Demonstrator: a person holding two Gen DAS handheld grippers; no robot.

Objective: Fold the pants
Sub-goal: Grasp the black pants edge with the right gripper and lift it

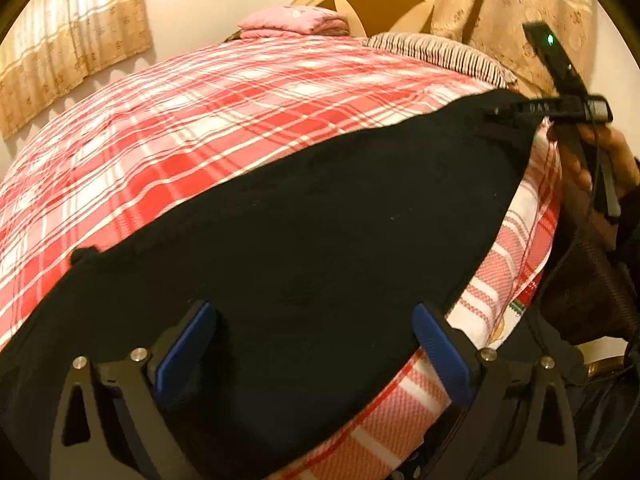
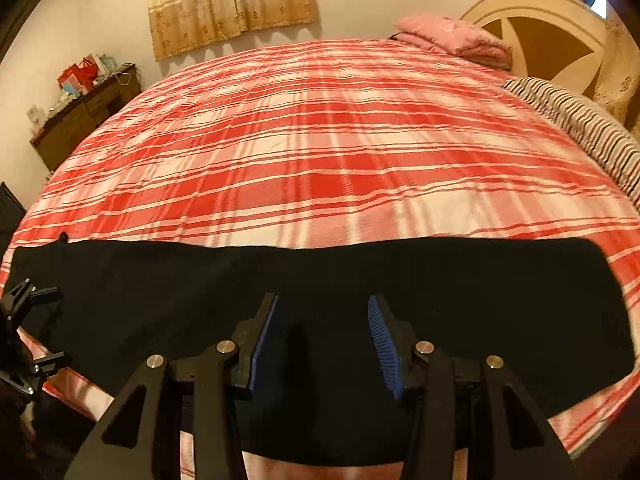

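Black pants [image 2: 320, 276] lying flat as a long dark band across the near edge of a bed covered with a red-and-white plaid sheet [image 2: 304, 152], viewed from both wrist cameras. Left claw [image 1: 312, 344]: jaws wide apart above the cloth, blue pads [image 1: 184, 352] clear of it, nothing held. Right claw [image 2: 324, 340]: jaws moderately apart over the middle of the band, pads not pressing the fabric, nothing held; in the left view the right tool and the hand carrying it appear at the far end of the garment. The band shows a straight far edge and a narrow outline, which suggests that the legs are already laid one upon the other, though the dark cloth hides any layering. Judged from this, the lengthwise fold is done; the crosswise folds that shorten the band remain, and neither end is yet gripped. A folded pink quilt [image 2: 452, 36] and a striped pillow [image 2: 580, 120] lie well apart, near the headboard.
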